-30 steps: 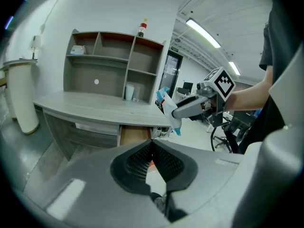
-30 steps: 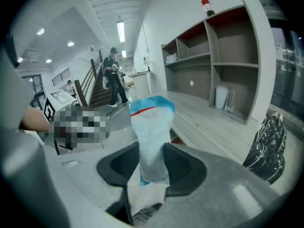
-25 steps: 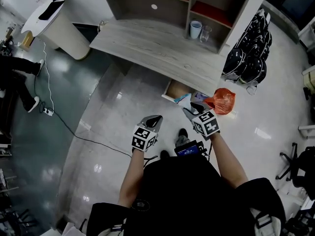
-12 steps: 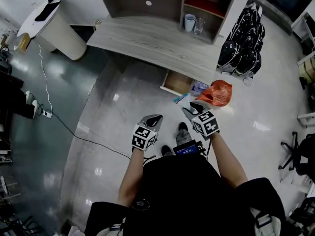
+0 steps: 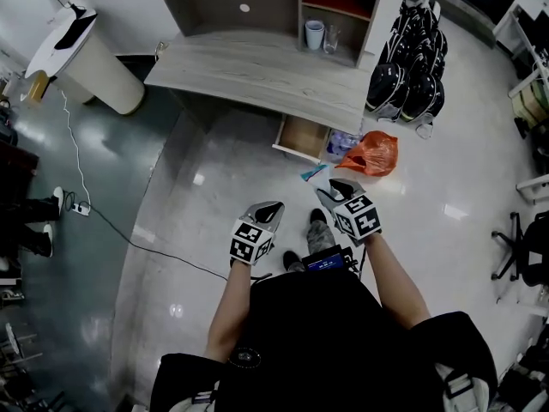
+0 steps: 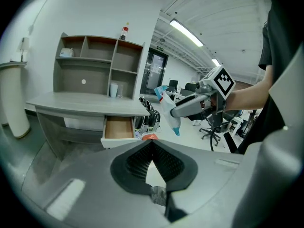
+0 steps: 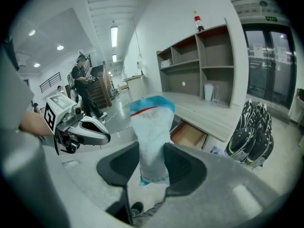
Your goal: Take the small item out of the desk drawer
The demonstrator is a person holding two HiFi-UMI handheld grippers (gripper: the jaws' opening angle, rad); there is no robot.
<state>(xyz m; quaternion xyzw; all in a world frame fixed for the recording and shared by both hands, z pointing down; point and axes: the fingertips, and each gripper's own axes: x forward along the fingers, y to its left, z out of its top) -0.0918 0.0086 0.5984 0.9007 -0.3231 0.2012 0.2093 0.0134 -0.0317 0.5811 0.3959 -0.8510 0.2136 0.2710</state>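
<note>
Head view made the small things hard to read. The right tool [image 5: 331, 190] covered most of what it held, so only a blue sliver of the packet [image 5: 313, 172] showed beyond its tip, over the floor. Behind it the drawer [image 5: 302, 137] stood pulled out from under the table [image 5: 257, 71], with an orange bag [image 5: 373, 153] on the floor just beside it. The left tool [image 5: 269, 207] was held beside the right one, near it but apart.

Left gripper view showed the left tool [image 6: 152, 144] with its jaws together at the tips and nothing between them. Across from it, the right tool [image 6: 179, 111] carried the packet [image 6: 170, 114] in the air, well apart from the open drawer [image 6: 118, 127].

Right gripper view showed the right tool [image 7: 152, 164] clamped on the lower part of the white packet [image 7: 151, 132]. Its blue top stood upright above the jaws, and its print was too blurred to read. The drawer [image 7: 189, 134] lay beyond and to the right, partly cut off by the packet.
</note>
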